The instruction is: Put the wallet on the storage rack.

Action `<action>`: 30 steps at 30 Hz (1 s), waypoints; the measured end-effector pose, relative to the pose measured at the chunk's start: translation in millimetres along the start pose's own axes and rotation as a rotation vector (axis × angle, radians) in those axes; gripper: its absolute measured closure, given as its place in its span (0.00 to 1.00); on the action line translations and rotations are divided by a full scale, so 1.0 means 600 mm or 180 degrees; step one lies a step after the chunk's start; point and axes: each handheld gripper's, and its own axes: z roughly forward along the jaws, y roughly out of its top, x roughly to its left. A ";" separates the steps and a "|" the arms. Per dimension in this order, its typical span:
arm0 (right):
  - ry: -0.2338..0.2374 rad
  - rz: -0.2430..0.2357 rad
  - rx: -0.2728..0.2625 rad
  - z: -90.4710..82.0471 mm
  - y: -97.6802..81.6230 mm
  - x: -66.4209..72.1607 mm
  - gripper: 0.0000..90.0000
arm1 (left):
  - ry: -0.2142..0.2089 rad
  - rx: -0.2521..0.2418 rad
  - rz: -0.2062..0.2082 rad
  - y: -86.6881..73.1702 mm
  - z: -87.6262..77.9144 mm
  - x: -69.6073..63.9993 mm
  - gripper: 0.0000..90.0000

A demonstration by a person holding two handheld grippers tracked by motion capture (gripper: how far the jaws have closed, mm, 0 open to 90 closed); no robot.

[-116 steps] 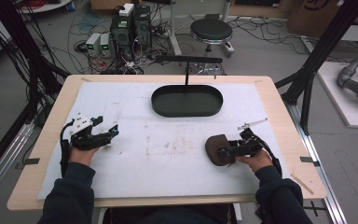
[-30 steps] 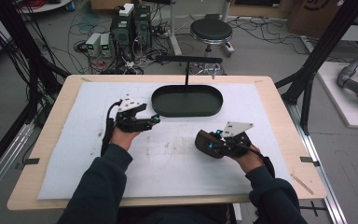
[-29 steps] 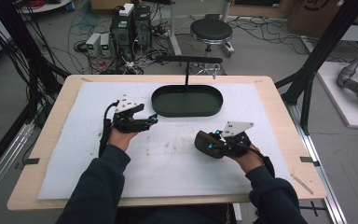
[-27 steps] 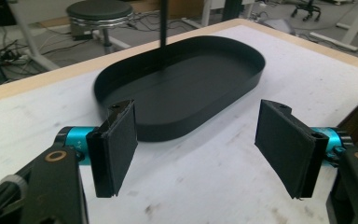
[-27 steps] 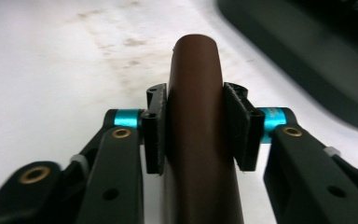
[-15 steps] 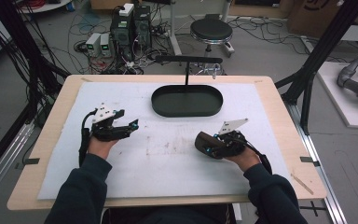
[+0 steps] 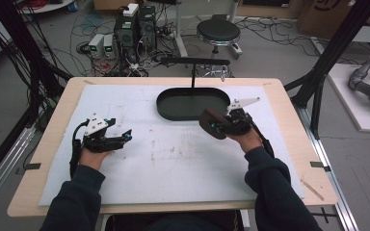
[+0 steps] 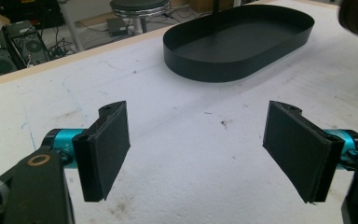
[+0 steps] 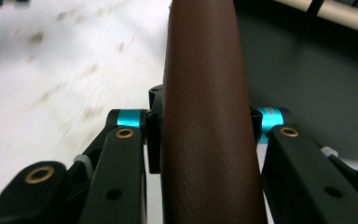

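Brown leather case (image 9: pixel 207 116), rounded and smooth like a glasses case, sits clamped between the pads of the right gripper (image 7: pixel 220 126); in the right gripper view it stands upright between the two jaws and presses against both, and those jaws have just been closing a little further on it. From the high view the case (image 7: pixel 211 123) hangs clear of the white mat (image 7: pixel 173 163), just beside the near right rim of the black oval tray (image 7: pixel 168 107), with the gripper's grey three-cornered plate pointing toward the table's right edge. Behind the case in the right gripper view lies the dark floor of the tray (image 9: pixel 307 79).

Across the mat, well apart from the case, the left gripper (image 7: pixel 118 138) hovers low over the left part of the mat with its jaws spread wide and nothing between them; its pads (image 8: pixel 105 149) frame bare, lightly stained mat, with the tray (image 8: pixel 205 60) farther off. A wooden table (image 7: pixel 289 101) borders the mat.
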 end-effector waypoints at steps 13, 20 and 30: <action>-0.0170 0.0227 -0.0271 0.103 0.113 -0.051 0.72 | 0.0021 0.0001 -0.0029 -0.004 0.001 0.005 0.25; -0.0270 0.0482 -0.0221 0.174 0.124 -0.066 0.72 | 0.0031 0.0004 -0.0035 -0.005 0.001 0.007 0.25; -0.0282 0.0970 -0.0131 0.224 0.088 -0.103 0.64 | 0.0009 0.0021 -0.0021 -0.006 0.002 0.005 0.25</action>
